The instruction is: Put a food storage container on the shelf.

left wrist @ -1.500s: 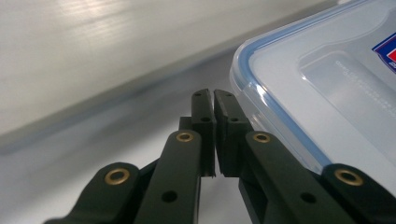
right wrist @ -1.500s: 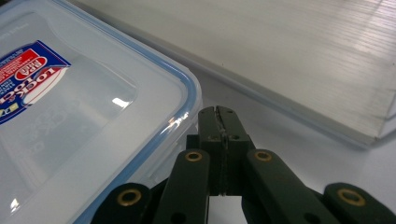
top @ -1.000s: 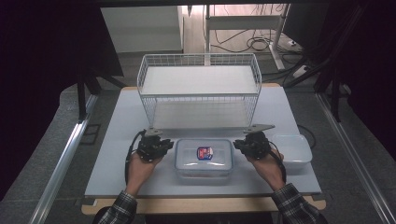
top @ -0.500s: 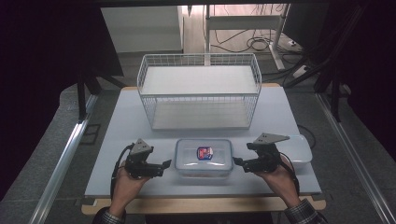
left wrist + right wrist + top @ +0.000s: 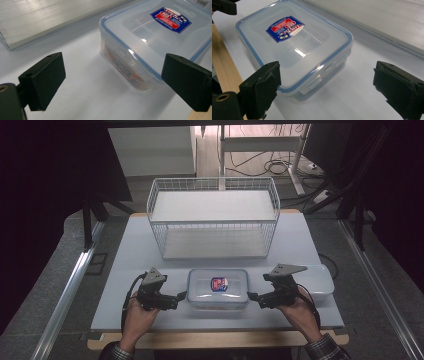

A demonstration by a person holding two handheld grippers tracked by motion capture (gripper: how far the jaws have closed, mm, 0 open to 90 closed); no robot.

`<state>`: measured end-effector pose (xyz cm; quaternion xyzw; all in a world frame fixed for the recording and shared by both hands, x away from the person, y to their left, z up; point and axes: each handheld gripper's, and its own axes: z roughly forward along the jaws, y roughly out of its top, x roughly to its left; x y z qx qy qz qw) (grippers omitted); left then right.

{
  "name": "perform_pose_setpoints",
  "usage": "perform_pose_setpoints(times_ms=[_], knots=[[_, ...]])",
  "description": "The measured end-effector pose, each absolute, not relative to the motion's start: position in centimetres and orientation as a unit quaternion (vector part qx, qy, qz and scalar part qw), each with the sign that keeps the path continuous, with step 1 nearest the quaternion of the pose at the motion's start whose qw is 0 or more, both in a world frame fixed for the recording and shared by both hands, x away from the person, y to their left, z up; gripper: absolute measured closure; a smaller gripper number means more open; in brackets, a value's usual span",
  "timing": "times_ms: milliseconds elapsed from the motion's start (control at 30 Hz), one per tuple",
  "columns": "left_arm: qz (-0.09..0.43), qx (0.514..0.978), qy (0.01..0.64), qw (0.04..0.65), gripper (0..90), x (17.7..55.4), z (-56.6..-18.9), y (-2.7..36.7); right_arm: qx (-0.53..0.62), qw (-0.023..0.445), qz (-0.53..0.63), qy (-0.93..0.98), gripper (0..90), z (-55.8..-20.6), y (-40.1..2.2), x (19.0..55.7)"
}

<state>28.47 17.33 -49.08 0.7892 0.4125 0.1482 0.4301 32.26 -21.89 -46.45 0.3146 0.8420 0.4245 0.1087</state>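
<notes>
A clear plastic box (image 5: 218,287) with a blue-sealed lid and a red-and-blue label lies on the white table (image 5: 130,260) near its front edge. My left gripper (image 5: 181,296) sits just off the box's left end and my right gripper (image 5: 251,297) just off its right end, both pointing inward at it. In the left gripper view the box (image 5: 155,37) lies ahead of the gripper (image 5: 116,77). In the right gripper view the box (image 5: 294,47) lies ahead and to the left of the gripper (image 5: 329,90). Both pairs of jaws have just been opening and stand wide, with no pad on the box.
A white wire basket (image 5: 212,215) with a pale ribbed floor stands behind the box. A second clear container (image 5: 320,280) lies just past my right hand. The table's wooden front edge (image 5: 215,339) runs below both hands.
Both grippers have drawn back from the box's ends, outward and toward the person, and their jaws have opened. The box has stayed in place.
</notes>
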Motion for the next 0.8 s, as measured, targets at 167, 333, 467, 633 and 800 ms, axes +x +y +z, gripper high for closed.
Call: perform_pose_setpoints(times_ms=[167,333,467,633,800], knots=[[0.137,0.804,0.396,0.421,3.6,28.6,-48.7,16.5,0.321,0.108,0.415,0.844,1.1,-46.2,-21.4,32.1],[0.128,0.809,0.392,0.419,6.2,29.2,-48.5,15.7,0.349,0.113,0.409,0.835,2.7,-46.1,-21.2,32.2],[0.112,0.805,0.393,0.43,7.2,29.8,-48.3,15.4,0.352,0.104,0.405,0.837,5.9,-45.8,-21.1,32.6],[0.094,0.804,0.395,0.433,7.6,30.5,-48.5,14.8,0.35,0.087,0.402,0.842,9.5,-46.3,-20.7,33.3],[0.07,0.806,0.397,0.433,7.8,31.5,-48.9,14.1,0.35,0.068,0.394,0.847,9.9,-47.0,-20.0,34.0]])
